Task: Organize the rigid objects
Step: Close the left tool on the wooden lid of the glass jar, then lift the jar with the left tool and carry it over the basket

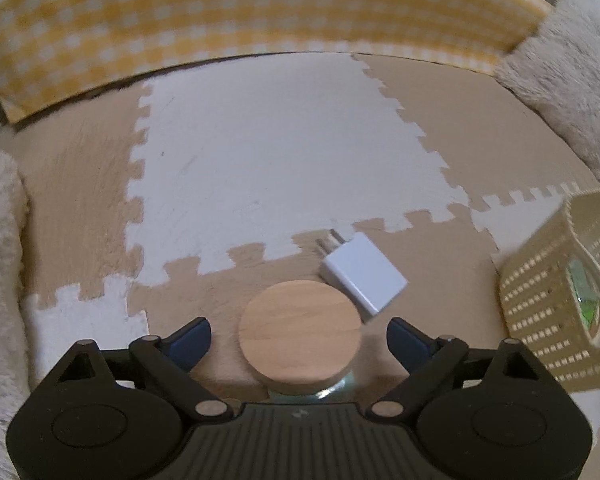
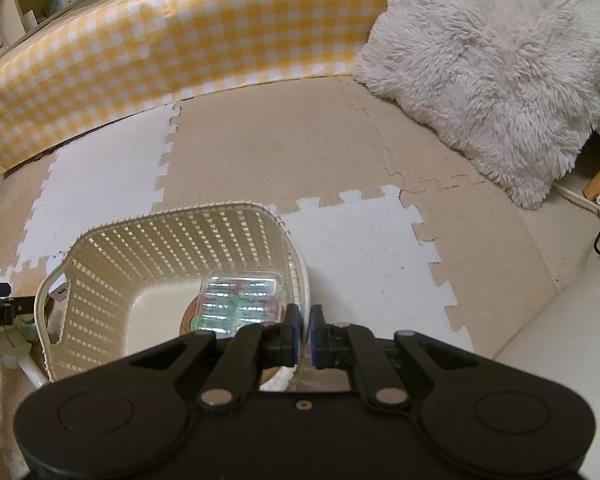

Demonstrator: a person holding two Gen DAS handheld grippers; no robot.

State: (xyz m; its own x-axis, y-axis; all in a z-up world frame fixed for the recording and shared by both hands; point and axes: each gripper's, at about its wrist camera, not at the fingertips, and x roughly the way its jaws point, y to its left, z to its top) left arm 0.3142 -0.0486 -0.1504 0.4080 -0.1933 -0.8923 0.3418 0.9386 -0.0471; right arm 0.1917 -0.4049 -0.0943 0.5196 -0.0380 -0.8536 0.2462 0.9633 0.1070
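While the left gripper [image 1: 299, 334] hangs spread above the wooden-lidded jar [image 1: 300, 344] on the foam mat [image 1: 260, 152] – charger [image 1: 364, 274] just beside – the right gripper [image 2: 304, 330], pinched on the basket [image 2: 100, 240] rim, steadies it; next, clamp the lid squarely

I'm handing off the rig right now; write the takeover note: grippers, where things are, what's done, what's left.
Left gripper: open, straddling the wooden lid of a jar on the foam mat, not gripping it.
Right gripper: nearly shut at the basket rim; whether it pinches the rim is unclear.
Done: a clear plastic pack lies in the basket.
Left: the jar, and the white charger lying on the mat beside it, are both outside the basket. Probably grasp the jar next.
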